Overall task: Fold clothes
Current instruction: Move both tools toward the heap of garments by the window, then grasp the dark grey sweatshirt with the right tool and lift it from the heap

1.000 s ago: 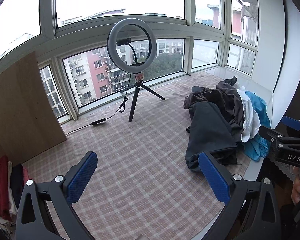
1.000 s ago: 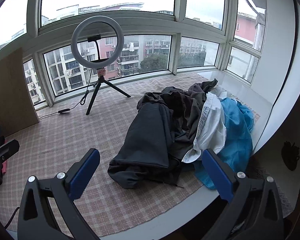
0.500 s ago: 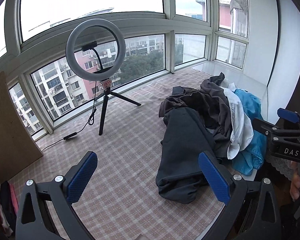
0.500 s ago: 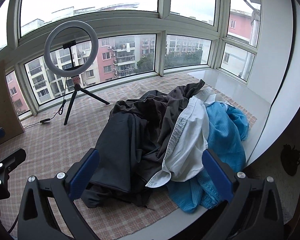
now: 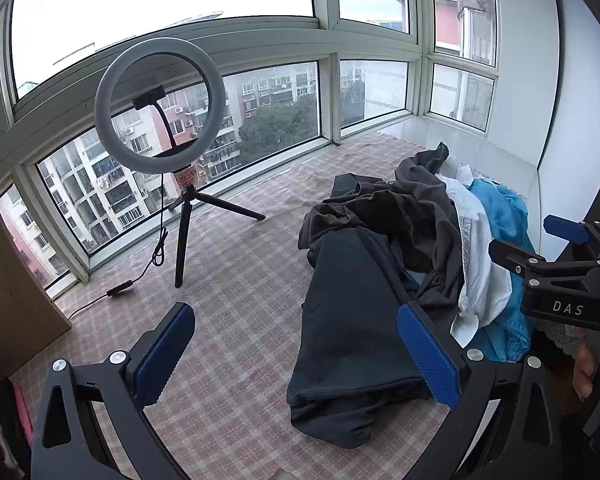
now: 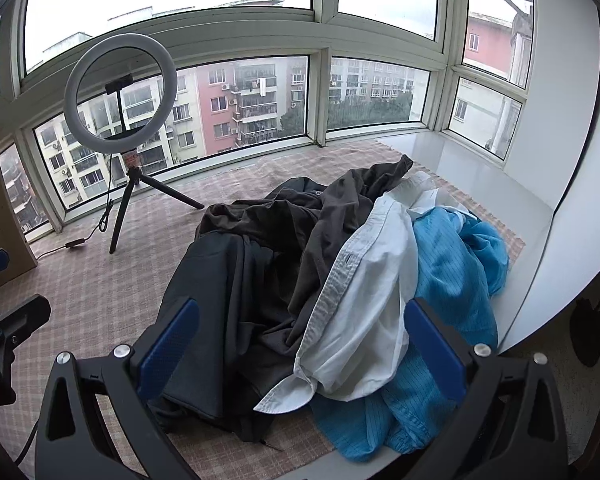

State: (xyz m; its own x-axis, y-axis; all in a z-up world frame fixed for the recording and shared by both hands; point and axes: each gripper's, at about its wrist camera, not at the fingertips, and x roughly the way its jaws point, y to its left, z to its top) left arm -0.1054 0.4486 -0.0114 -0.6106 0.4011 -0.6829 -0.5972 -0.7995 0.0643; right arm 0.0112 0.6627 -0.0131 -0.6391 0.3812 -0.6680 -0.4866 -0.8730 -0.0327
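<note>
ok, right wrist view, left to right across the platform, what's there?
ring light on its tripod → black garment → dark grey garment → white shirt → blue garment

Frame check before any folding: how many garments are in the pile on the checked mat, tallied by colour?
Black or dark navy smooth garment: 1
Dark grey-brown crumpled garment: 1
White buttoned shirt: 1
Blue striped garment: 1
Total: 4 told apart; more may be buried in the pile.

Overcast daylight through windows (image 5: 276, 120); sky blown out; fisheye-bent edges.
</note>
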